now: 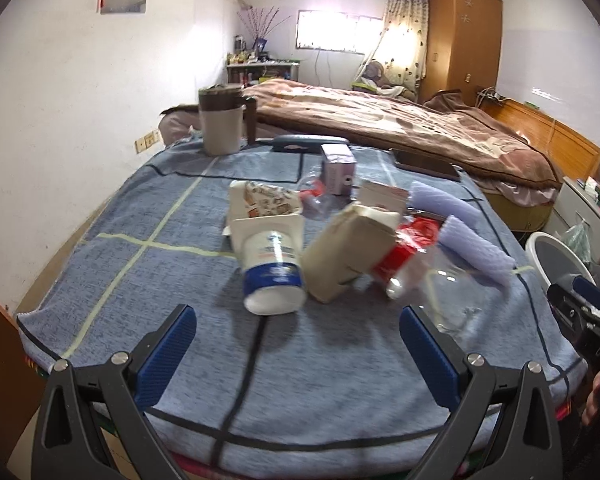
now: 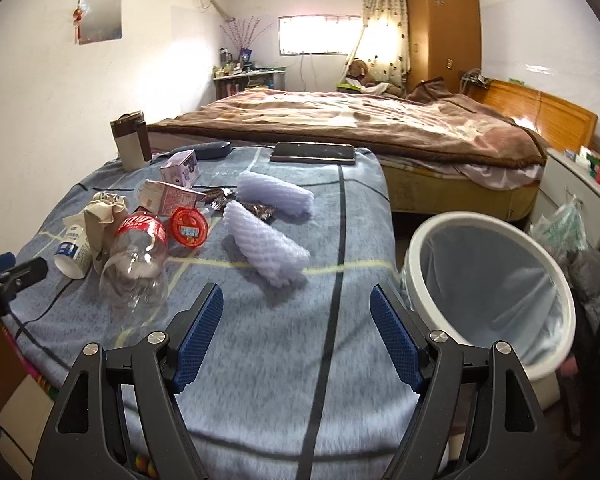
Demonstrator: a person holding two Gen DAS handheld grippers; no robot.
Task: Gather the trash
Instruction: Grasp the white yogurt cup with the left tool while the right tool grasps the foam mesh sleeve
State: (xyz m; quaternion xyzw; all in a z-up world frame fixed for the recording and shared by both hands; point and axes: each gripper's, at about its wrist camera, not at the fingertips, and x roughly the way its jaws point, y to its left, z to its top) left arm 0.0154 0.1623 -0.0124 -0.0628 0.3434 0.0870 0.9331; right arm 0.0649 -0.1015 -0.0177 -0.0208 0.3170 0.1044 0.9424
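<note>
Left wrist view: your left hand-held gripper (image 1: 298, 342) is spread and empty; the white-and-blue plastic yoghurt cup (image 1: 273, 270) lies tipped just ahead between its fingers on the blue cloth-covered counter (image 1: 140, 208). Pickup not yet begun, by my read; advance, then close. Right wrist view: right hand-held gripper (image 2: 296, 332) also spread, empty; lilac foam net sleeve (image 2: 266, 246) ahead, white lined bin (image 2: 496, 280) at right, beside the counter.

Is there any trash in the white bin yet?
No, the white bin beside the table shows only its bare blue liner, with nothing lying inside.
</note>
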